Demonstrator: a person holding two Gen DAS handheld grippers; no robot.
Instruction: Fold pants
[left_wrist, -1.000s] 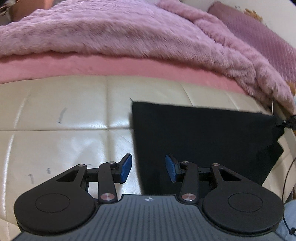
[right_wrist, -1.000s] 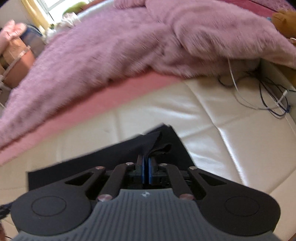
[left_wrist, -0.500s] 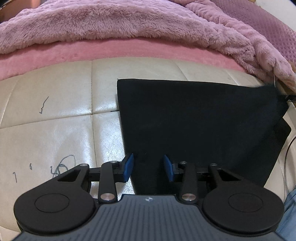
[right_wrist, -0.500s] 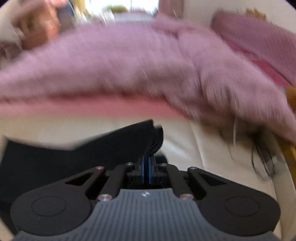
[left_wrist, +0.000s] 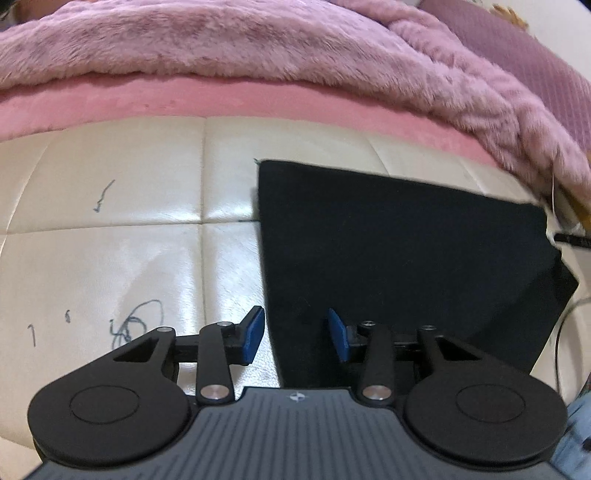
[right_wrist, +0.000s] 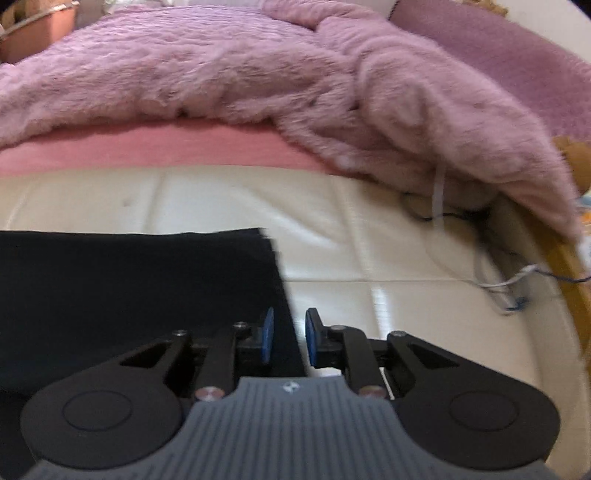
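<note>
We see the black pants (left_wrist: 399, 258) lying flat in a folded rectangle on the cream cushion (left_wrist: 110, 240), our left tool (left_wrist: 295, 334) wide apart and right tool (right_wrist: 288, 334) narrowly parted, both empty, so folding looks nearly finished.

We had both wrist views low and close, facing the blanket (left_wrist: 258, 55), sharing the black pants (left_wrist: 399, 251).
</note>
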